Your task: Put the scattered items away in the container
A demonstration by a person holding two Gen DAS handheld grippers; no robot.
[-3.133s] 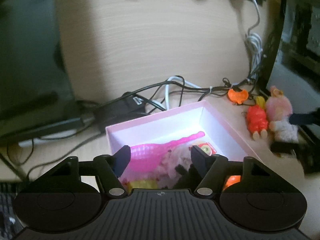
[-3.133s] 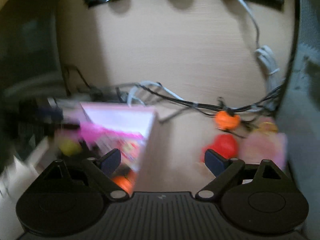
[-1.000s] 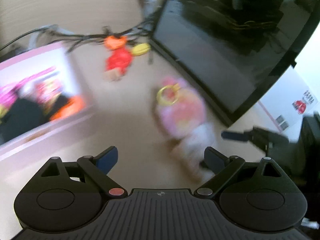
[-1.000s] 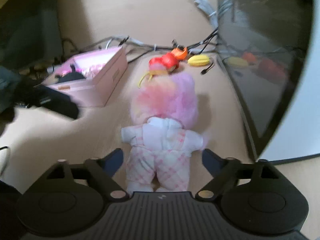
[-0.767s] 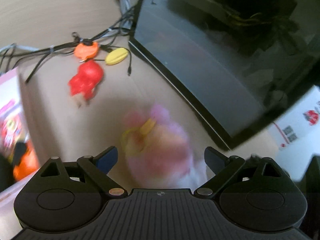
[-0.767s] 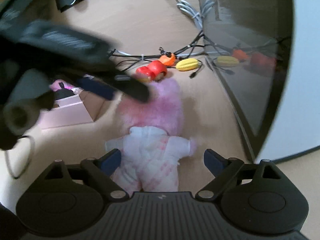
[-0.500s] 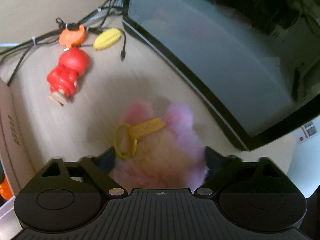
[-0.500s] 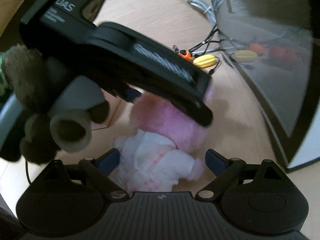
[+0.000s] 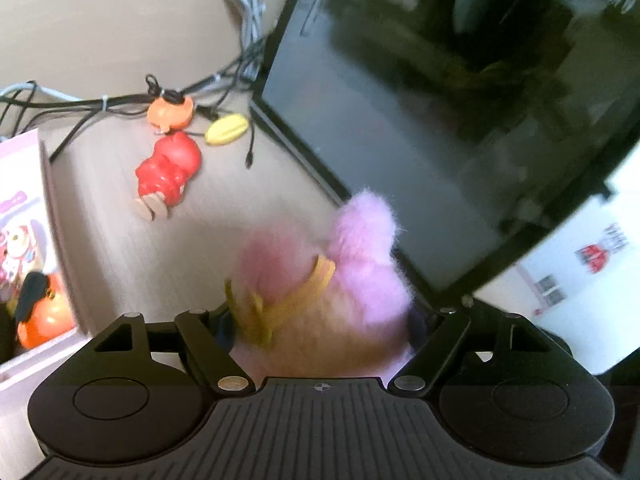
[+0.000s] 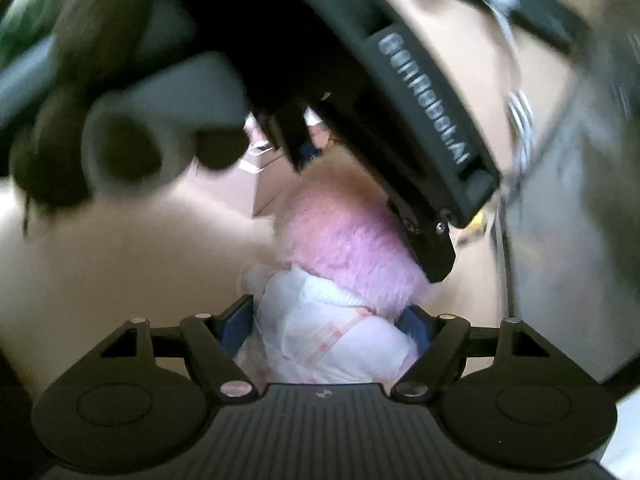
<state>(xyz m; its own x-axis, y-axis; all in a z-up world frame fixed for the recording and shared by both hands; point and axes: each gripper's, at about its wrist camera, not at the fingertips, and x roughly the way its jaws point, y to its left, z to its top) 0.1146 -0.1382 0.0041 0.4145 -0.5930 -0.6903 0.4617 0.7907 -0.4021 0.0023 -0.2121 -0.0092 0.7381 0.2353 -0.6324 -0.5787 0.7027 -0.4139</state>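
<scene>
A pink-haired doll (image 9: 360, 248) in a white checked outfit (image 10: 320, 320) lies on the desk. My left gripper (image 9: 320, 322) has its fingers on both sides of the fluffy head, where a yellow loop (image 9: 288, 304) hangs. My right gripper (image 10: 328, 320) presses its blue pads against the doll's body. In the right wrist view the left gripper's black housing (image 10: 420, 120) looms over the doll's hair (image 10: 340, 240). The pink box (image 9: 60, 240) with toys inside stands at the left. A red figure (image 9: 168, 172), an orange pumpkin toy (image 9: 170, 112) and a yellow corn toy (image 9: 226, 130) lie loose beyond the doll.
A dark monitor (image 9: 440, 120) rises close on the right of the doll. Tangled cables (image 9: 100, 100) run along the back of the desk near the small toys. A person's hand (image 10: 48, 168) on the left gripper's handle fills the upper left of the right wrist view.
Both grippers moved in on the doll from opposite ends and their fingers narrowed onto it. The left gripper swung from the pink box over to the doll's head.
</scene>
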